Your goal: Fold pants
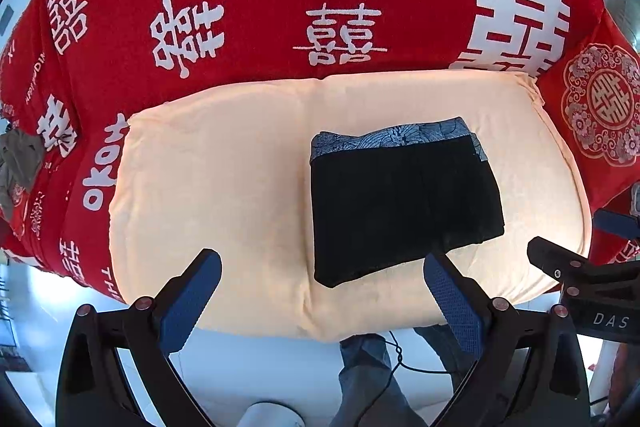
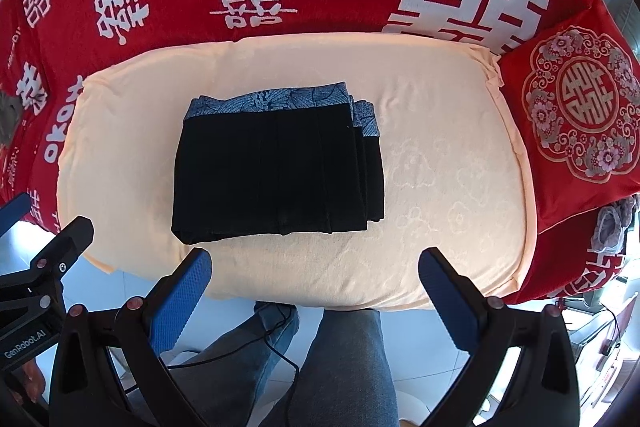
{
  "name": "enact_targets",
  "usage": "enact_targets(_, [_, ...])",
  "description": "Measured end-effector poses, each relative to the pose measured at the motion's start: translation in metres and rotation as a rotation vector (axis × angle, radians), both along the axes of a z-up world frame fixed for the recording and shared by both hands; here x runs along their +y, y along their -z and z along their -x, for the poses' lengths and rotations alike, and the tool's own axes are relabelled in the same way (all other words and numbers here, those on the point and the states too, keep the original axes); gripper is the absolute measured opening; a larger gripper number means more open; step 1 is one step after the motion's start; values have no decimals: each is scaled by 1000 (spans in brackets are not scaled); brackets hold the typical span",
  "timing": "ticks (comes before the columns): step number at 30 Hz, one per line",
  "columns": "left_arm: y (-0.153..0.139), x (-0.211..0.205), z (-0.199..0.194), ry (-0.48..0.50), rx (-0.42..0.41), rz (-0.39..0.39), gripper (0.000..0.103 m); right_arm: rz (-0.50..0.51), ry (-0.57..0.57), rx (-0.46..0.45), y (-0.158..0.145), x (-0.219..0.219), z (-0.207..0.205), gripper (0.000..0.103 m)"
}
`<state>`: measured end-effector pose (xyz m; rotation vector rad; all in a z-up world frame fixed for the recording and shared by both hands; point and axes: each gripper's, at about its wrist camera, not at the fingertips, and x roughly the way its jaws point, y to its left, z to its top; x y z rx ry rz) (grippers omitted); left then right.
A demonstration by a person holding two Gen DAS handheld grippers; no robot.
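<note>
The black pants point(image 1: 400, 203) lie folded into a compact rectangle on a cream cushion point(image 1: 208, 187), with a blue patterned waistband along the far edge. They also show in the right wrist view point(image 2: 276, 171). My left gripper point(image 1: 322, 267) is open and empty, held back at the cushion's near edge, its right finger just before the pants' near edge. My right gripper point(image 2: 316, 263) is open and empty, just in front of the pants. Each gripper shows at the edge of the other's view.
A red sofa cover with white lettering point(image 1: 320, 7) lies behind the cushion. A red embroidered pillow point(image 2: 576, 107) sits at the right. Grey clothing point(image 1: 20, 163) lies at the far left. The person's jeans-clad legs point(image 2: 344, 367) and a black cable are below.
</note>
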<state>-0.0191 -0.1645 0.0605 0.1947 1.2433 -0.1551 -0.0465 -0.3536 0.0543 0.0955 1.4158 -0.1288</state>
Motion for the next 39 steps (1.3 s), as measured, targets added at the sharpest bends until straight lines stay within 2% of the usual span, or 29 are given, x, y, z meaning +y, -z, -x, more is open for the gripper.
enact_targets(9, [8, 4, -5, -16, 29, 6, 101, -4, 6, 0, 1, 0, -1, 103])
enact_targets(13, [9, 1, -7, 7, 7, -18, 101, -4, 6, 2, 3, -2, -2, 103])
enact_targets(21, [12, -3, -8, 29, 17, -15, 101, -9, 4, 14, 8, -5, -7, 103])
enact_targets(34, [15, 0, -10, 13, 31, 28, 101, -12, 3, 25, 12, -3, -8, 103])
enact_targets(39, [17, -3, -8, 26, 39, 21, 101, -14, 2, 31, 13, -4, -10, 103])
